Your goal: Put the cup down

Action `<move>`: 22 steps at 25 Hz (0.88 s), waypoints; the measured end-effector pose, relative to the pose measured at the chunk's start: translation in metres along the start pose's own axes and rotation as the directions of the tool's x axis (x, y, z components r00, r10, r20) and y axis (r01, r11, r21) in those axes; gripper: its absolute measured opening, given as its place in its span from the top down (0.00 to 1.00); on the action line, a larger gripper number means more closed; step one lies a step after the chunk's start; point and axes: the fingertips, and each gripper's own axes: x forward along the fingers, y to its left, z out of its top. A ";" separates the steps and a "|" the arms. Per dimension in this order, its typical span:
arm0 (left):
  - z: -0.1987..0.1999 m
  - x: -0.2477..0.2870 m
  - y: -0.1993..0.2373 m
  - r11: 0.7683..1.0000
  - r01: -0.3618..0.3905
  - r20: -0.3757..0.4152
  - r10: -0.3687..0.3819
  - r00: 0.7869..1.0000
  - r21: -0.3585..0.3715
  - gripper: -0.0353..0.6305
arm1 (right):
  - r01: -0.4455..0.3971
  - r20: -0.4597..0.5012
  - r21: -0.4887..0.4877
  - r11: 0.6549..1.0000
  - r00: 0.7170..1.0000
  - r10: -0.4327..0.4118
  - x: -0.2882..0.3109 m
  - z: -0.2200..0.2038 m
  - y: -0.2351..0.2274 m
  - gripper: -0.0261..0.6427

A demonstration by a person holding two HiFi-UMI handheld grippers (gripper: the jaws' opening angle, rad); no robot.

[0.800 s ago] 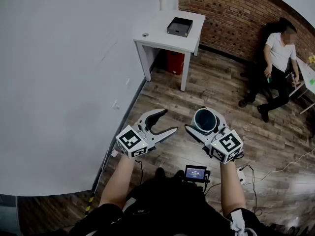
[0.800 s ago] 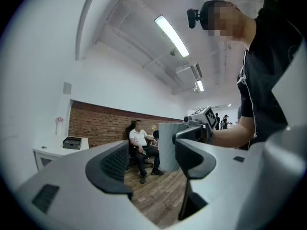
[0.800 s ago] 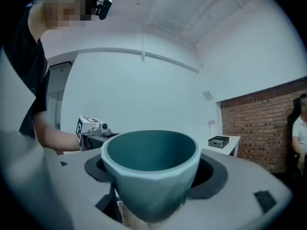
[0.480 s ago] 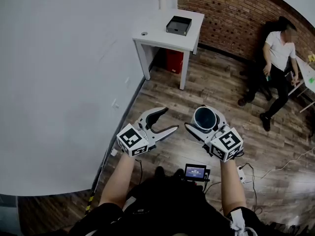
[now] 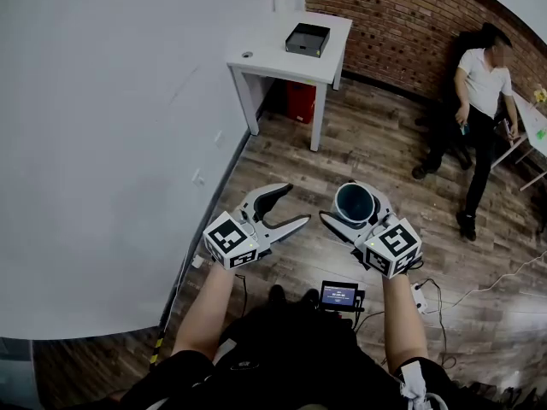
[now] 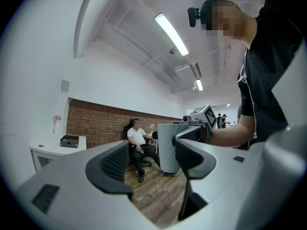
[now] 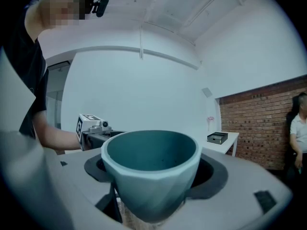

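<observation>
Right claw pinches the cup upright, left claw spread empty; carry it level to the table at 12 o'clock, probably its landing spot.

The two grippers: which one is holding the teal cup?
The right gripper: its jaws are closed on the teal cup, which stands upright between them. The left gripper has open jaws with nothing between them.
</observation>
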 end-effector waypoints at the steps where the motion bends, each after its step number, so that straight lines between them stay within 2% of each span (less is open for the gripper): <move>1: 0.000 0.002 -0.001 1.000 0.000 -0.002 0.000 1.000 -0.001 0.50 | 0.000 -0.002 0.001 1.000 1.000 0.000 -0.002 -0.001 -0.001 0.35; 22: -0.009 0.046 -0.023 1.000 -0.026 -0.005 0.026 1.000 -0.004 0.50 | -0.049 -0.008 -0.012 0.999 0.999 0.049 -0.038 -0.009 -0.027 0.35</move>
